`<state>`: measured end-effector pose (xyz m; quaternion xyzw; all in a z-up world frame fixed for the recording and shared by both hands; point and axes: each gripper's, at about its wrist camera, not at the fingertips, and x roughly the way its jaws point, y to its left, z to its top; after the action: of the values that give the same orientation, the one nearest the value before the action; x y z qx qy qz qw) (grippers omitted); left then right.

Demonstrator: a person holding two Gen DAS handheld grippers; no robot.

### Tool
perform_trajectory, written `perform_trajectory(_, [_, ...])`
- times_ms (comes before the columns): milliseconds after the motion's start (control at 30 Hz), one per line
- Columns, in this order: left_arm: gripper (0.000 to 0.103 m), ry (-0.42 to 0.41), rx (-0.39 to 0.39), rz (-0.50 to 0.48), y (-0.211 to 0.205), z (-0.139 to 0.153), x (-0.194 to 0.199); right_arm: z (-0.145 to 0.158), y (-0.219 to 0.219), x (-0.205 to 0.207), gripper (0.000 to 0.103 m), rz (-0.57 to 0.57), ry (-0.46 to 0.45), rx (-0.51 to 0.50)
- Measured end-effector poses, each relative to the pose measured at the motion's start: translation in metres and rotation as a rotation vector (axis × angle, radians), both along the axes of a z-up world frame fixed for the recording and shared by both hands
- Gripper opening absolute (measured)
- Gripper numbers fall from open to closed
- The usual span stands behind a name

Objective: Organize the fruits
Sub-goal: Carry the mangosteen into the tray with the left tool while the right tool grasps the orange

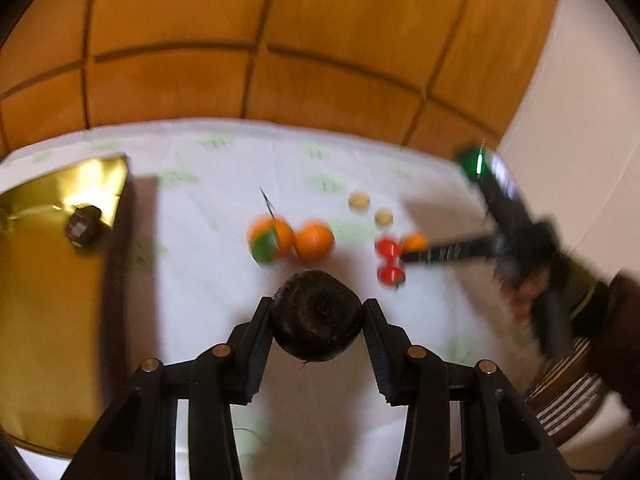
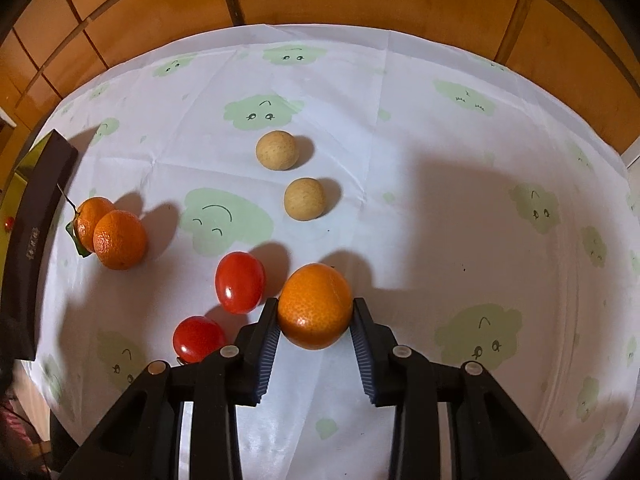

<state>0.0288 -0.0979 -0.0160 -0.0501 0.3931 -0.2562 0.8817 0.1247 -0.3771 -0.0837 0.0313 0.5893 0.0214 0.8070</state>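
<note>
Sorting looks early: the gold tray (image 1: 48,280) holds one dark fruit (image 1: 83,226), the left gripper (image 1: 317,320) clamps another dark fruit (image 1: 317,314) beside the tray, the right gripper (image 2: 315,312) pinches an orange (image 2: 315,306), and oranges, tomatoes and pale balls lie farther off.

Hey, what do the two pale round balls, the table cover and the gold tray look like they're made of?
Pale balls: probably a matte, finely speckled fruit rind, possibly wood; no shine.
Table cover: thin white fabric or plastic sheet with printed green cloud faces; fold creases and a slight sheen.
Gold tray: glossy metallic foil or card lining with a bright glare patch, and a dark rim.
</note>
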Motion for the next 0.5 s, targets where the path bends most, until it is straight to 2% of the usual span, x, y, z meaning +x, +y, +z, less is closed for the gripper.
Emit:
perform_trajectory(100, [0.045,-0.022,-0.059,0.078,0.033,0.025,0.005,0.001,0.003,0.0,0.035,0.004,-0.002,-0.008])
perform_trajectory(233, [0.045,0.004,-0.077,0.197,0.078,0.035,0.023,0.002,0.004,0.0,0.035,0.018,-0.007,-0.027])
perform_trajectory(333, [0.045,0.051,-0.031,0.286,0.106,0.027,0.039,0.003,0.007,0.0,0.035,0.025,-0.009,-0.037])
perform_trajectory(400, [0.045,0.103,-0.03,0.341,0.125,0.015,0.053,0.001,0.008,0.0,0.035,0.025,-0.01,-0.039])
perform_trajectory(500, [0.045,0.18,-0.013,0.376,0.139,-0.002,0.072,0.001,0.011,-0.002,0.035,0.036,-0.013,-0.055])
